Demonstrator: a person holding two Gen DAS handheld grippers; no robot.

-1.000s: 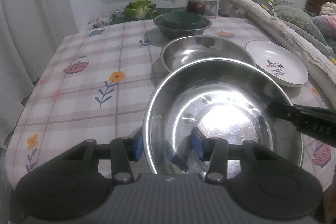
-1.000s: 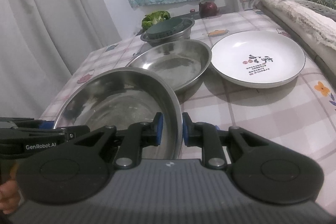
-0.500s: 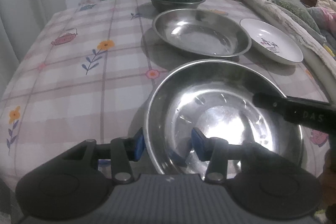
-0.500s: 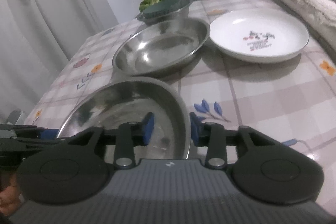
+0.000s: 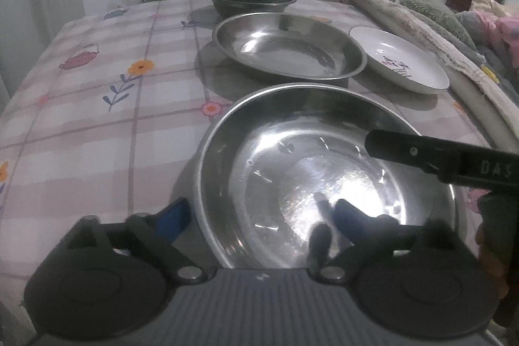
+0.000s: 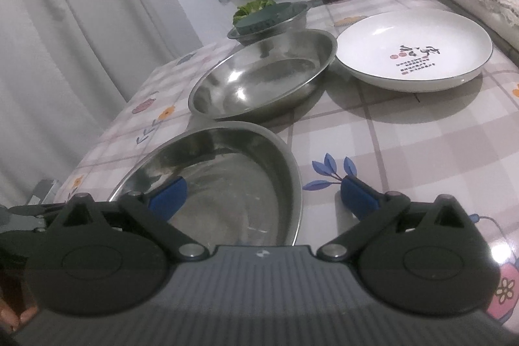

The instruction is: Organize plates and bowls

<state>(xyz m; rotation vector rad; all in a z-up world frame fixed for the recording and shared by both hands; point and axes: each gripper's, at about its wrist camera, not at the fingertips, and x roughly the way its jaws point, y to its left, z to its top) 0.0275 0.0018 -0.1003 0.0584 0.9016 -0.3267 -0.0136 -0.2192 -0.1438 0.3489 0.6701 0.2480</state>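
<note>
Between both grippers, the near steel bowl [image 5: 324, 177] rests on the table [image 5: 97, 119] — left gripper [image 5: 259, 216] and right gripper [image 6: 262, 196] have just spread wide, pads off its rim — released; stacking likely remains.

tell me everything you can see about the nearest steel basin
The nearest steel basin is round, shallow and shiny, with a rolled rim and a scuffed, reflective bottom. It is empty and sits upright on the checked tablecloth, in front of a second steel basin. Both the left gripper and the right gripper straddle its rim, just opened, blue fingers clear of it.
</note>
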